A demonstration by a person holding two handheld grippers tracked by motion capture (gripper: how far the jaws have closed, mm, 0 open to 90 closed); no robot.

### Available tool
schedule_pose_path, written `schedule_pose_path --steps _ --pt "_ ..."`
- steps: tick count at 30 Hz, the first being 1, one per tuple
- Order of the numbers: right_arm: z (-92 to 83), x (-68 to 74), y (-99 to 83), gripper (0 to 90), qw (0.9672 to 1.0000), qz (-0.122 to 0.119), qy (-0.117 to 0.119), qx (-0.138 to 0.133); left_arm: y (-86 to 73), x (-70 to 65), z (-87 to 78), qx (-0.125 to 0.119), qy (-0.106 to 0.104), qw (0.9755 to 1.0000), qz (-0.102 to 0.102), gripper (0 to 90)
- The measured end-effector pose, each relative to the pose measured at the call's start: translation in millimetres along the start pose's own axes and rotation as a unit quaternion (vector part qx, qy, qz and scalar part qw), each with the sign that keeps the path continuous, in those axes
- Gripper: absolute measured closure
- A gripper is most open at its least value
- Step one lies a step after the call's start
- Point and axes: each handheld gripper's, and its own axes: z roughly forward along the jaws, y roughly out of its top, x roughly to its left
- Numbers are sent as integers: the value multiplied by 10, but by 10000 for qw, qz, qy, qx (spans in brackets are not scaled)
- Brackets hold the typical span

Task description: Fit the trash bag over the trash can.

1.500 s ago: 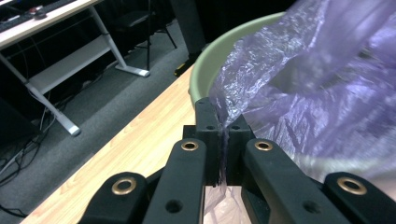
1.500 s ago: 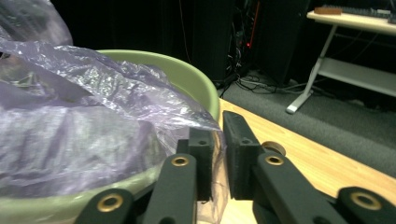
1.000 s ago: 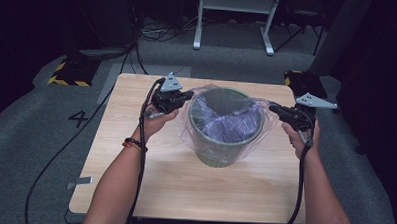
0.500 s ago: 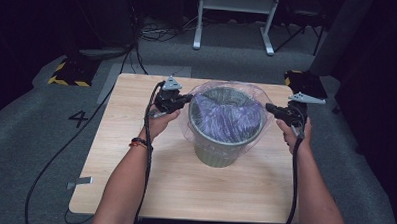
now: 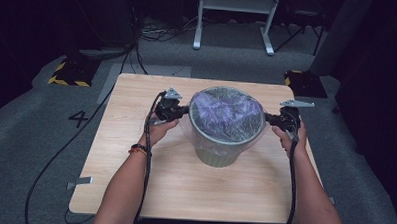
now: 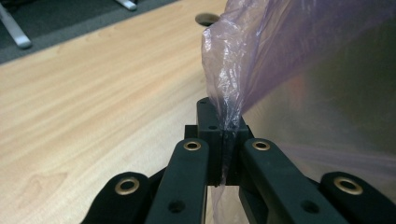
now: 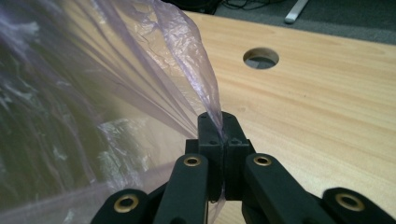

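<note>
Work in hand: we are fitting a thin purple bin liner [image 5: 226, 113] over a grey-green waste bin [image 5: 220, 150], drawing its mouth down around the rim.
Liner: it lies inside the bin and its edge is folded over the rim on both sides, stretched between our two grippers.
Bin: it stands upright near the middle of the wooden table [image 5: 133, 190], between our hands.
Left gripper [image 6: 223, 135]: clenched on a bunched fold of the liner edge, just beside the bin's wall.
Right gripper [image 7: 222, 133]: likewise clamped tight on a pinch of film at the opposite side.
Risk, tearing: we judge the film could rip at either pinch if we pull outward harder than down, since it is stretched taut.
Risk, slipping: the fold could slide out of a jaw, and the edge would spring back above the rim.
Risk, tipping: uneven pull from one side could tilt or drag the light bin.
Count: one bin, one liner, two grippers, one table, one round hole [image 7: 261, 58] in the tabletop.
</note>
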Motion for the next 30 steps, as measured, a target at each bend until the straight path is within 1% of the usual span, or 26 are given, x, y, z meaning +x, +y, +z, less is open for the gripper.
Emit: schedule_pose_path --steps 2,5,7,9,11,12,13,14,15,16,17,19,20,21,23,24,25,27,28,29,30 --pt "18 0 -35 893 10000 4 40 80 -39 2 11 37 -13 10000 43 896" --pt "50 0 -101 889 9997 46 115 202 -102 -10 21 41 -50 10000 26 896" --pt "61 6 -146 886 9996 -8 130 269 -144 -37 16 106 -59 9999 88 896" --pt "66 20 -200 881 9993 -49 138 334 -199 -72 12 162 -9 9997 208 895" --pt "58 22 -263 872 9993 -39 170 345 -239 -85 -15 161 16 9996 244 893" --pt "57 18 -278 863 9992 -24 195 342 -251 -99 -27 128 20 9997 221 889" --pt "54 16 -292 855 9992 -43 192 338 -257 -108 -55 128 58 9995 298 877" --pt "47 18 -306 840 9993 -69 187 313 -265 -123 -76 105 119 9993 326 835" --pt "35 21 -317 826 9994 -92 158 295 -269 -138 -97 111 193 9992 332 760" --pt "22 20 -325 808 9995 -105 134 269 -275 -150 -125 105 222 9990 372 713" --pt "6 17 -331 768 9996 -99 105 239 -281 -159 -156 74 216 9990 384 672" --pt "-48 10 -339 693 9998 -138 75 83 -285 -172 -230 1 231 9991 364 548" --pt "-87 7 -343 668 9997 -177 168 -27 -289 -179 -280 -55 213 9990 379 515" --pt "-130 3 -343 636 9995 -239 193 -86 -298 -186 -330 -163 161 9990 385 473" --pt "-219 1 -342 544 9993 -343 15 -153 -316 -207 -429 -254 207 9987 401 381" --pt "-265 -1 -344 501 9988 -426 28 -219 -331 -218 -476 -321 116 9985 438 326" --pt "-310 2 -350 468 9984 -490 60 -279 -346 -237 -520 -354 29 9981 506 312" --pt "-390 23 -363 419 9967 -728 48 -360 -372 -294 -591 -366 63 9968 706 283" --pt "-426 46 -370 371 9958 -846 1 -362 -385 -326 -619 -364 -40 9963 778 261" --pt "-462 70 -375 360 9944 -975 0 -404 -400 -375 -645 -347 -91 9955 878 250" --pt "-509 107 -383 354 9927 -1110 55 -459 -409 -411 -656 -343 -152 9947 954 239"
